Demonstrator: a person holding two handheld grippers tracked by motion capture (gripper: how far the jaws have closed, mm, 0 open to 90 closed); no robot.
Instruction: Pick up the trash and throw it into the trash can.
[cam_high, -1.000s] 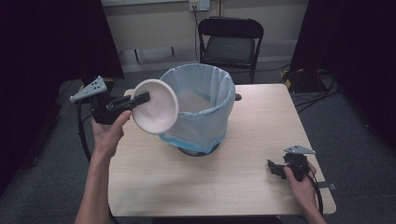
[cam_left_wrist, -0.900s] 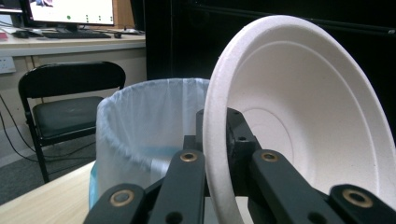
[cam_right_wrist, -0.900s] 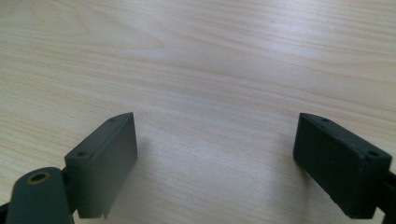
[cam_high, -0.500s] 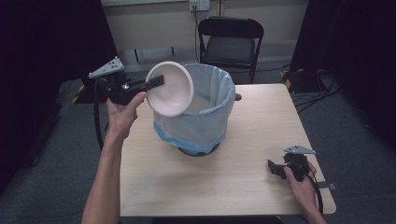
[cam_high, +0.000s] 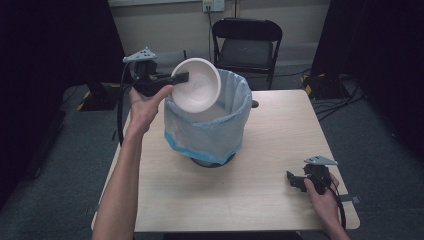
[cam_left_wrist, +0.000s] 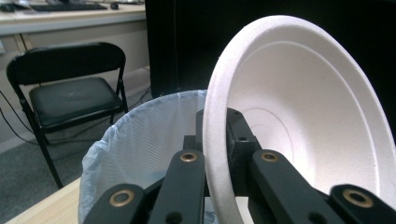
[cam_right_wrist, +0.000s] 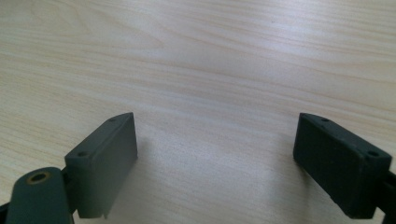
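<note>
Bowl: the white bowl (cam_high: 197, 85) is up in the air, over the near-left edge of the bin (cam_high: 207, 125), at the top of the blue bag.
Your left gripper (cam_high: 176, 78): its two black fingers (cam_left_wrist: 187, 186) are squeezed tight on the bowl's rim. One finger is on the outside of the bowl and one is inside it.
Where the bowl sits in the fingers: only the rim at its left side is pinched. The rest of the bowl sticks out past the fingertips, over the bin.
Which way the bowl faces: it is tipped up on its edge. Its open side looks toward you and a bit to the right. It is round, so I cannot tell a long way.
Your right gripper (cam_high: 298, 181): it rests low on the table (cam_high: 280, 130) near the front right corner, well apart from the bin. Its fingers (cam_right_wrist: 105, 163) are wide apart with bare wood between them.
</note>
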